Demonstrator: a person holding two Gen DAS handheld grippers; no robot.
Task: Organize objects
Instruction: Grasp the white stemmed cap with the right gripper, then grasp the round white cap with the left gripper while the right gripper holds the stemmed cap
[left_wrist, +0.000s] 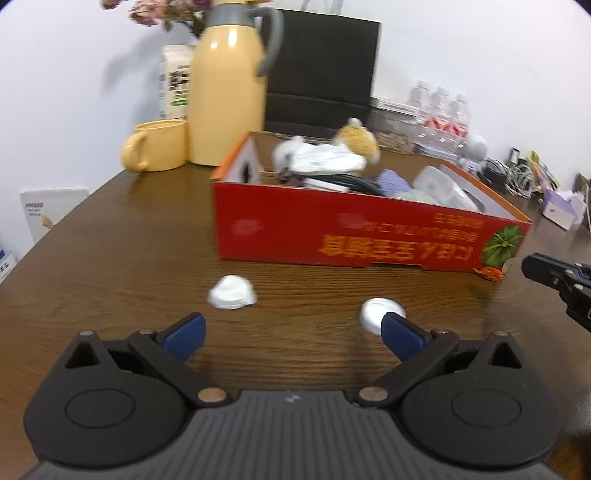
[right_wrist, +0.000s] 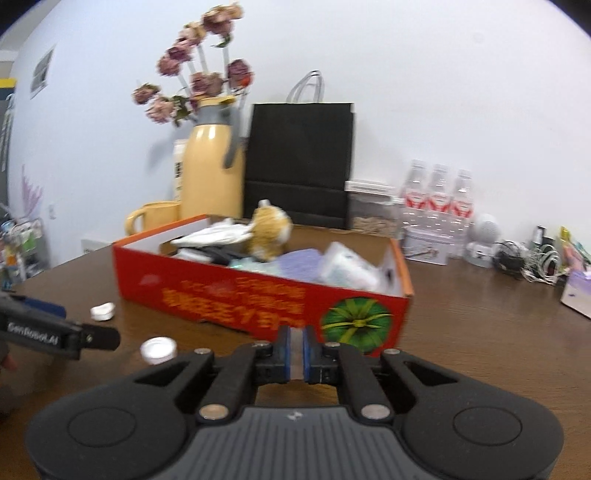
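Two small white bits are left out on the counter (left_wrist: 110, 236) in front of the red box (left_wrist: 332, 236): a crumpled white wad (left_wrist: 232, 292), prob. tissue or paper, and a round white cap (left_wrist: 376, 314) w/ a raised rim. The wad looks very light and soft; it'll squash under the pads, so a pinch across its middle should do, little force needed. The cap looks like stiff plastic, light, smooth and low, so likely to skid or flip if nudged from one side; best taken across its rim w/ both fingers coming down either side. The left gripper (left_wrist: 291, 330) hangs low over the counter w/ jaws spread wide and nothing between them; the wad sits just beyond its left pad, the cap pokes out behind its right pad, touching or not I can't tell. The right gripper (right_wrist: 296, 354) is clenched, pads nearly together, and seems empty, tho a pale sliver in the gap could just be blur. It sits near the box's front corner. Hard to read: both views are motion-blurred, so what the wad is made of and whether the cap is a lid or a small dish are guesses. The box is already stuffed (plush toy (right_wrist: 267, 236), white bag, cables, packets) and its floor is hidden, so free room inside can't be judged. The far wall of the box is partly masked by the contents.
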